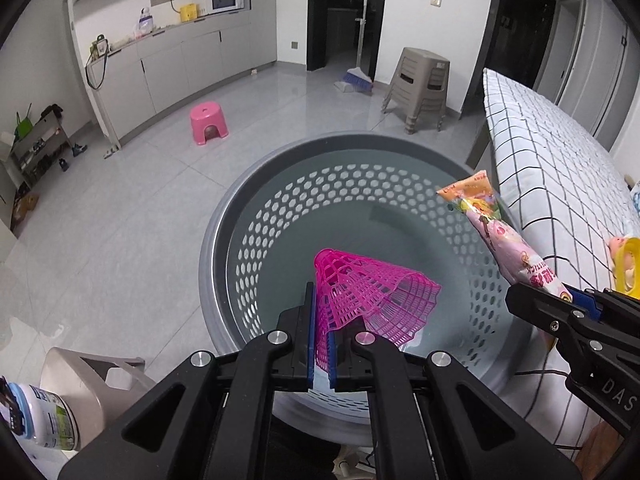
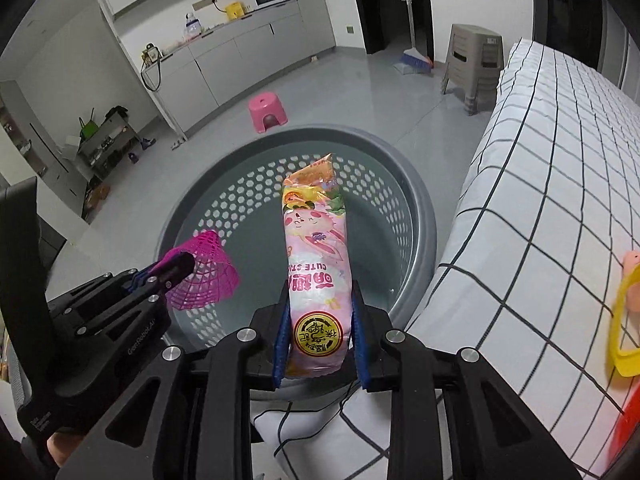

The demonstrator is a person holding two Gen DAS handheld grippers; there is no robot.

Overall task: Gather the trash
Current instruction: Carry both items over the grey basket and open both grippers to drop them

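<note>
Your left gripper (image 1: 322, 344) pinches the pink mesh shuttlecock skirt (image 1: 372, 292) between its blue pads, holding it above the open grey perforated basket (image 1: 248, 240); your right gripper (image 2: 320, 344) clamps the lower end of the pink snack packet (image 2: 316, 256), which stands upright over the same basket; the basket sits on the tiled floor (image 1: 120, 200) just beside the checked bed cover (image 2: 560, 200).

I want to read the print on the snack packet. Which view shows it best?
The right wrist view: the snack packet stands face-on between the right gripper's jaws, print legible. The left wrist view shows it only obliquely at the right edge, over the basket.
</note>
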